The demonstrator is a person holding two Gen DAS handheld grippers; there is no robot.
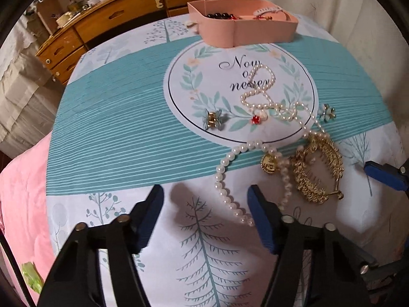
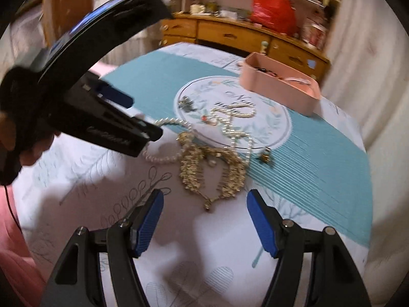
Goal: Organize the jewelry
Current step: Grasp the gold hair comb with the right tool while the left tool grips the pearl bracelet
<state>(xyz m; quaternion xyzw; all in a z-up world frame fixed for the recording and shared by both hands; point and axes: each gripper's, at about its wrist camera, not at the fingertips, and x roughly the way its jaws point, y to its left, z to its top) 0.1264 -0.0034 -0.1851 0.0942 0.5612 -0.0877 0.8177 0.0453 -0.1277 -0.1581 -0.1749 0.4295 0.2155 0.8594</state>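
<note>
Two blue pads of the left gripper (image 1: 205,199) stood apart, holding nothing, above the tablecloth (image 1: 115,128); a pearl necklace (image 1: 258,107) and gold hair comb (image 1: 317,168) lay beyond, pink tray (image 1: 242,32) farther back. From the right wrist, the right gripper (image 2: 204,204) gaped empty before the gold hair comb (image 2: 212,171).

A long strand of white pearl beads (image 1: 258,102) lay in loose loops across the round printed emblem, its tail trailing toward the near edge. A chunkier white pearl string (image 1: 230,179) curved nearer, carrying a round gold pendant (image 1: 269,164). Just beside it sat a gold, leaf-textured hair claw (image 1: 317,168), lying on its side with its teeth showing. A small pale-blue flower clip with a gold centre (image 1: 213,119) rested left of the loops, a tiny red gem piece (image 1: 255,119) among them, and another blue flower piece (image 1: 327,112) to their right. At the far edge stood a pink rectangular tray (image 1: 245,32), holding dark beads and a white band.
</note>
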